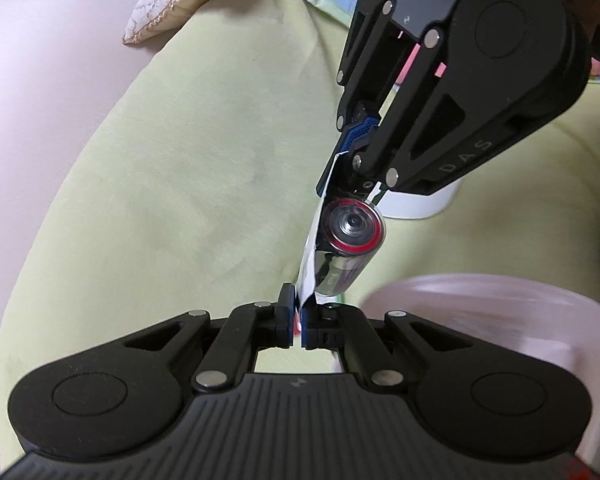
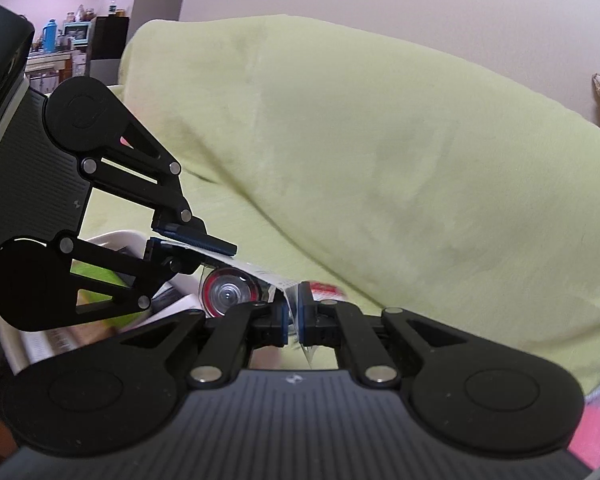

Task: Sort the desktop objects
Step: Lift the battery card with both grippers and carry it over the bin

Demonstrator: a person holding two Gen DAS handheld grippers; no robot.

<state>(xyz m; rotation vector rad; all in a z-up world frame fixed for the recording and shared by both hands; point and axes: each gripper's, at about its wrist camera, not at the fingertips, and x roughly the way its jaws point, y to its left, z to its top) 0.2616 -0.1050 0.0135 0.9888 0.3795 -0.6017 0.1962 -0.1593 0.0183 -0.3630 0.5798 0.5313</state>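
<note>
While held off the green fabric [image 1: 160, 184], hung as a bridge between both tools: a battery blister pack [image 1: 342, 248], carried on a thin white backing card. Left gripper [image 1: 296, 322] clenched on the card's near edge, pads pinching the paper just below the battery's lower end. Right gripper [image 1: 354, 184] clenched on the opposite edge, just above the red-ringed terminal. Long axis of the pack ran almost straight from one set of tips to the other, so neither gripper nearer than its partner; each touched its own end. From the right wrist view, same arrangement confirmed: right gripper [image 2: 296, 320] shut on the card, left gripper [image 2: 204, 246] biting the far edge, battery [image 2: 228, 294] slung between, terminal facing the lens. Sat beneath and behind, a white bin [image 2: 116, 240] holding blurred items. Judged as a carry or a tear-open; either way, depended on both ends keeping their grip on thin card.
</note>
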